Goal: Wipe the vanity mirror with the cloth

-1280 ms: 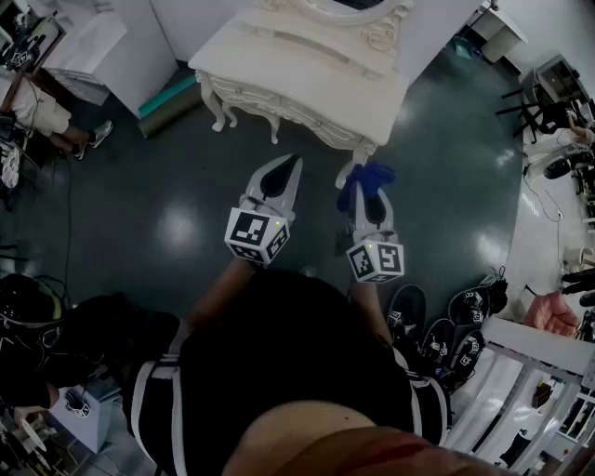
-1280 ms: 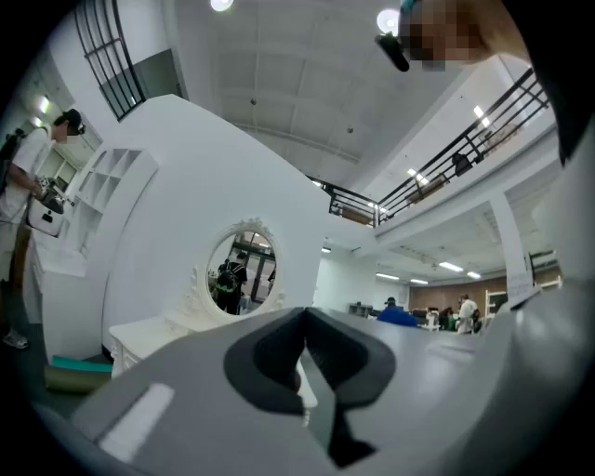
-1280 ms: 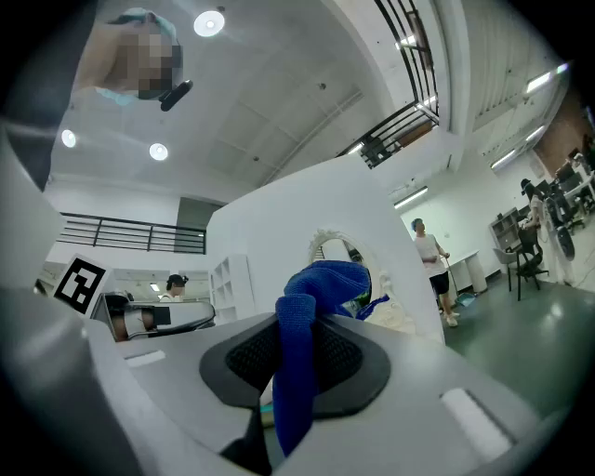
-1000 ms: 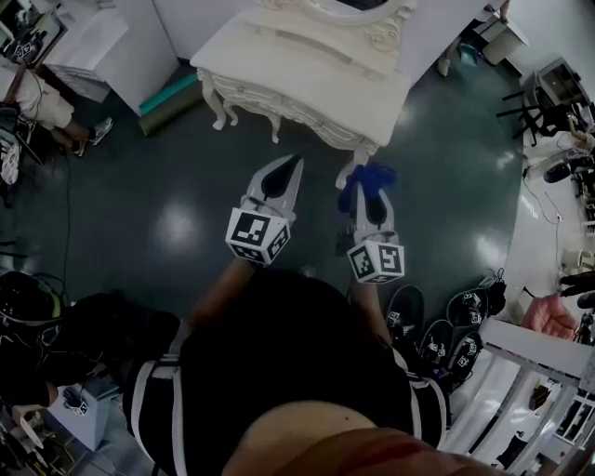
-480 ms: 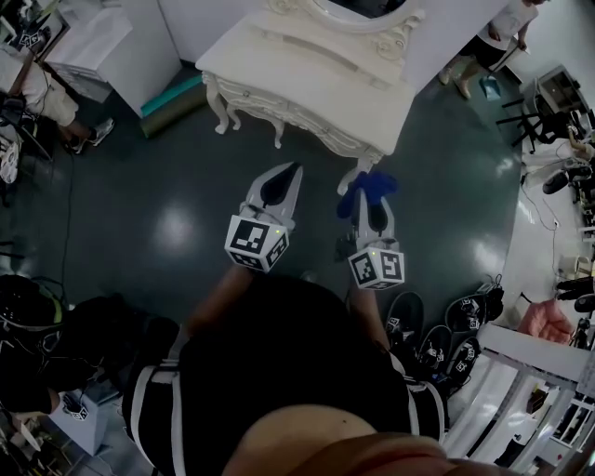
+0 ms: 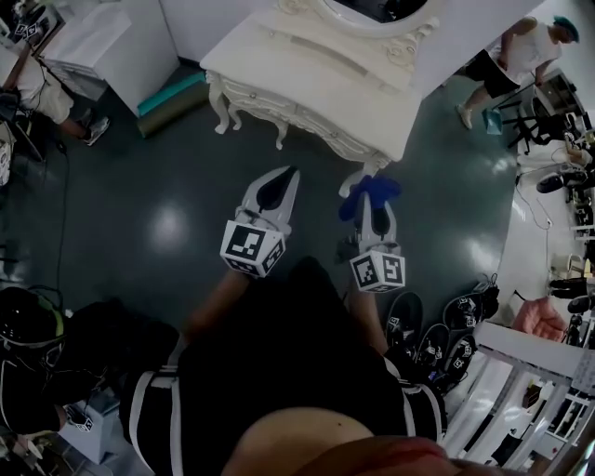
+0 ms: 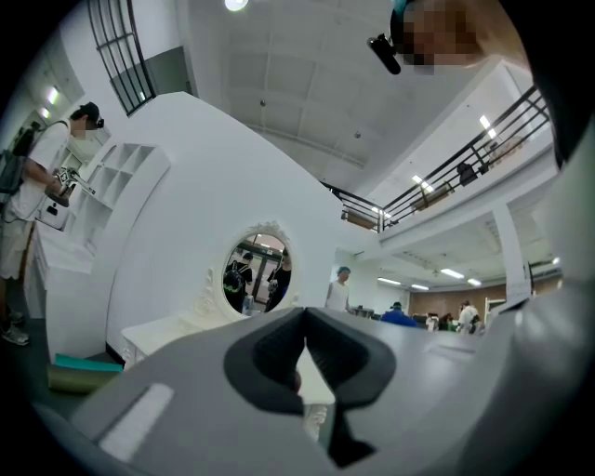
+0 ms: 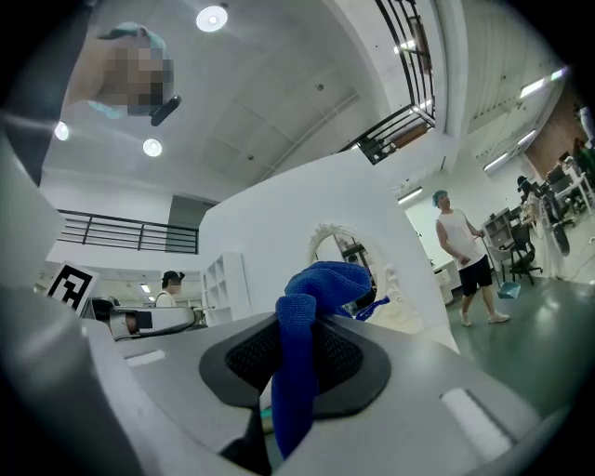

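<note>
The white carved vanity table (image 6: 307, 79) stands at the top of the head view, its oval mirror (image 6: 372, 11) cut off by the frame edge. In the left gripper view the mirror (image 7: 257, 274) shows ahead in its ornate frame. My right gripper (image 6: 370, 195) is shut on a blue cloth (image 6: 368, 192), short of the table's front edge; the cloth (image 8: 307, 325) bunches up between the jaws and partly covers the mirror (image 8: 346, 251). My left gripper (image 6: 286, 177) is shut with nothing in it, its jaw tips meeting (image 7: 304, 325).
A teal and olive roll (image 6: 172, 102) lies on the dark floor left of the vanity. A person in a white shirt (image 6: 516, 51) walks at the upper right. Several black shoes (image 6: 446, 339) sit by a white railing at the right. A white shelf unit (image 7: 107, 181) stands left.
The head view has tilted so the vanity sits slightly lower and more of the mirror shows. A walking person has entered at the upper right. Both grippers have edged slightly down in the frame.
</note>
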The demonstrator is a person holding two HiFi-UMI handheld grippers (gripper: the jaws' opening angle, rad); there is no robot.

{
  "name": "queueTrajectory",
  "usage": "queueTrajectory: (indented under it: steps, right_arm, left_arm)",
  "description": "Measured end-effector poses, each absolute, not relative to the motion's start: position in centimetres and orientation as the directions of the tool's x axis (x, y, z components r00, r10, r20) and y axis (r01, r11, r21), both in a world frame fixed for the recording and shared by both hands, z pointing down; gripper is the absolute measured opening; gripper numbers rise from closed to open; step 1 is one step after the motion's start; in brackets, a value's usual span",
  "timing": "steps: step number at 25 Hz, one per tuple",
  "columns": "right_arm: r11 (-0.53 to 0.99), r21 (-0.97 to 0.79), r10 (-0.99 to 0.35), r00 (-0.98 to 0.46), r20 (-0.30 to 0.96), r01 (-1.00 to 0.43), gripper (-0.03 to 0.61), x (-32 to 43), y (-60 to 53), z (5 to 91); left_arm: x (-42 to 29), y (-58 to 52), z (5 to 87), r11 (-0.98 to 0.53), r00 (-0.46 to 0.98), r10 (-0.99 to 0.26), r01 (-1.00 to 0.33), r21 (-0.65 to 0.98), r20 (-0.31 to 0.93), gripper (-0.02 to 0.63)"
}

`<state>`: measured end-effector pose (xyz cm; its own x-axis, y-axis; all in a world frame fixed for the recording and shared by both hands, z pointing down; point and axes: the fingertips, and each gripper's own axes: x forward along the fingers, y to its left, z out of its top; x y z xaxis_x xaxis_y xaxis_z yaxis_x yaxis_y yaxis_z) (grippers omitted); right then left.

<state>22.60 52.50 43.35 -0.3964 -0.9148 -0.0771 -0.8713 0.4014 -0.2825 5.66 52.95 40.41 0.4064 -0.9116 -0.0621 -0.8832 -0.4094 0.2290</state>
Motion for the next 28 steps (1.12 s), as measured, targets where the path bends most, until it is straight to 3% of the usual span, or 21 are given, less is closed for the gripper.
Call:
queueTrajectory:
  steps: [28]
  right_arm:
    - [0.508, -0.291, -0.861, -0.491, -0.134, -0.811, 0.077, 26.0, 26.5, 42.6]
  left_arm:
    - [10.3, 28.0, 38.9, -0.333, 0.325, -0.943, -0.920, 0.206, -0.071, 0.012]
